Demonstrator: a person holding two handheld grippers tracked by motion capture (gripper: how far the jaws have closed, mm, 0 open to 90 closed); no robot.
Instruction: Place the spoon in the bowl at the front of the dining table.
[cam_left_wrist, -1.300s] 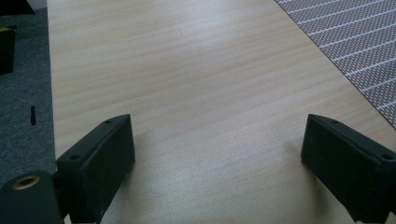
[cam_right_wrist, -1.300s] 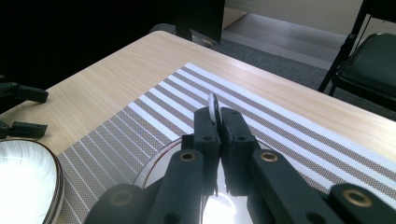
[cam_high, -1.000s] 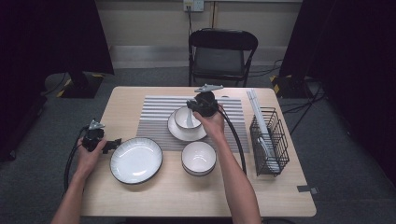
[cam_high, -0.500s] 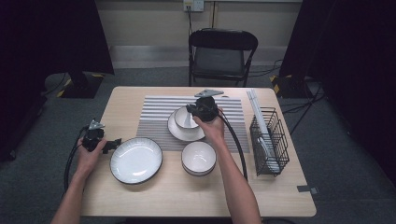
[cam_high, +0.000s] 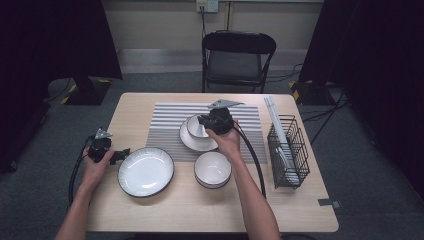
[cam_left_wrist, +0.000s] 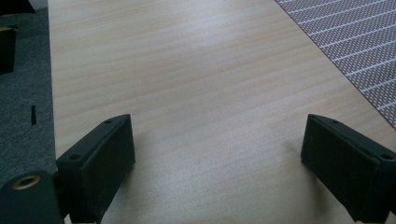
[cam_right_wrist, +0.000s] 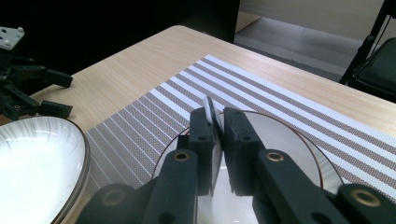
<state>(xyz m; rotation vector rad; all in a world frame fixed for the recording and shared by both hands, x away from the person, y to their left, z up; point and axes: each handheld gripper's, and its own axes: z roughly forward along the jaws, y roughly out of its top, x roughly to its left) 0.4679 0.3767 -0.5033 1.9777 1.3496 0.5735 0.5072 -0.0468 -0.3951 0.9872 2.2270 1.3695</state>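
Note:
A small white cup (cam_high: 195, 126) sits on a white saucer (cam_high: 194, 143) on the striped placemat (cam_high: 165, 125). My right gripper (cam_high: 202, 121) reaches it from the right. In the right gripper view its jaws (cam_right_wrist: 217, 122) hold the cup's thin rim (cam_right_wrist: 209, 106) over the saucer (cam_right_wrist: 280, 140); they have just been opening a little, with the rim still between them. My left gripper (cam_high: 121, 155) rests at the table's left, beside the large white plate (cam_high: 145, 171). It stands open (cam_left_wrist: 215, 140) over bare wood. It is also seen far off (cam_right_wrist: 58, 95) in the right gripper view.
A white bowl (cam_high: 213, 169) stands in front of the saucer. A black wire rack (cam_high: 287, 150) with white pieces stands at the right edge. A folding chair (cam_high: 239, 60) is behind the table (cam_high: 175, 210). The large plate's rim (cam_right_wrist: 70, 140) lies close to the right gripper.
The right hand has shifted slightly toward the near side at the cup. The left hand and the dishes have stayed put.

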